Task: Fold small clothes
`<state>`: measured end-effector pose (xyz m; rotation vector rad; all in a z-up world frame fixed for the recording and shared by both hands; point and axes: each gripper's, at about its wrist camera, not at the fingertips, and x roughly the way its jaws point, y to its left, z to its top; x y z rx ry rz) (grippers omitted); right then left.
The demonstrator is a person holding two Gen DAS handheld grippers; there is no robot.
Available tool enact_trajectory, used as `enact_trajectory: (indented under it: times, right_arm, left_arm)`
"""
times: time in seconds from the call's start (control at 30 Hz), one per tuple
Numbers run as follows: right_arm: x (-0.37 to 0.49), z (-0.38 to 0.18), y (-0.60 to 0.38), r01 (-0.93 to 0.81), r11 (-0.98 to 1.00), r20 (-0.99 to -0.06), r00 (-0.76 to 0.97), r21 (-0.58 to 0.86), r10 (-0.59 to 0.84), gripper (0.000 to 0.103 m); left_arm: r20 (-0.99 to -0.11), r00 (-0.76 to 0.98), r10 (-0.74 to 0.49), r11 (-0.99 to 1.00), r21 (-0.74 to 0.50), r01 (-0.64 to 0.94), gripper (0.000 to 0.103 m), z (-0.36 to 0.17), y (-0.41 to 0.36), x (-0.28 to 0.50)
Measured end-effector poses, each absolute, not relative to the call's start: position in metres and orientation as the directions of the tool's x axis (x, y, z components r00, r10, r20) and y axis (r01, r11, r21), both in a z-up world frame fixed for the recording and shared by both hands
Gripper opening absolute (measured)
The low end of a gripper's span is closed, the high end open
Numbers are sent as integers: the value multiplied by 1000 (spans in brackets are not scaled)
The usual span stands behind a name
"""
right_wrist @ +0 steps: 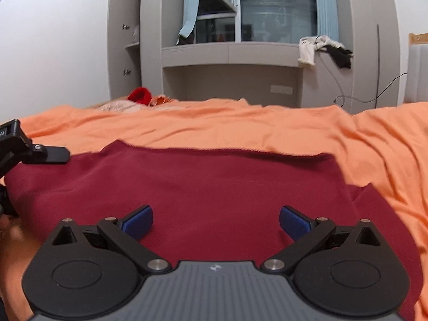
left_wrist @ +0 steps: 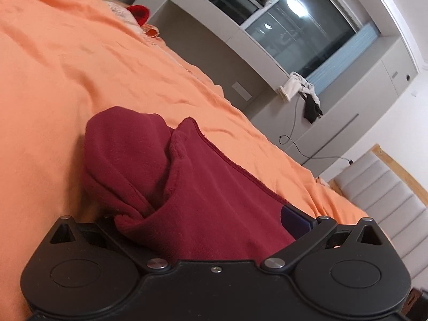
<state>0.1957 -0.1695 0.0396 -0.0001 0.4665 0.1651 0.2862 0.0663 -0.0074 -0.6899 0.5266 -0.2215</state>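
Left wrist view: dark red garment (left_wrist: 192, 187) bunched at lower centre on the orange bedsheet (left_wrist: 67, 67), folds draped over the left gripper (left_wrist: 208, 230). One blue pad (left_wrist: 294, 220) shows; finger spacing cannot be told.

Right wrist view: right gripper (right_wrist: 216, 220) fingers spread wide, low over the garment (right_wrist: 200, 182), spread mid-frame. Left gripper (right_wrist: 40, 155) at left edge.
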Motion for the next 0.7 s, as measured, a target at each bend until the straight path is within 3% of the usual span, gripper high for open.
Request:
enact_trajectory:
  times: [0.1, 0.2, 0.43, 0.7]
  right_arm:
    - [193, 34, -163, -174, 982, -459, 868, 74, 188, 103]
    - [189, 26, -153, -148, 989, -455, 879, 22, 141, 103]
    - [175, 18, -133, -115, 986, -395, 917, -117, 60, 103]
    - [179, 25, -139, -116, 990, -421, 904, -86, 70, 103]
  left_arm:
    - [-404, 841, -359, 811, -581, 67, 102, -9, 56, 284]
    - [-411, 846, -340, 847, -524, 86, 102, -11, 48, 280]
    - [-407, 852, -328, 849, -524, 77, 102, -11, 46, 276]
    - [-400, 853, -335, 843, -531, 82, 102, -14, 51, 270]
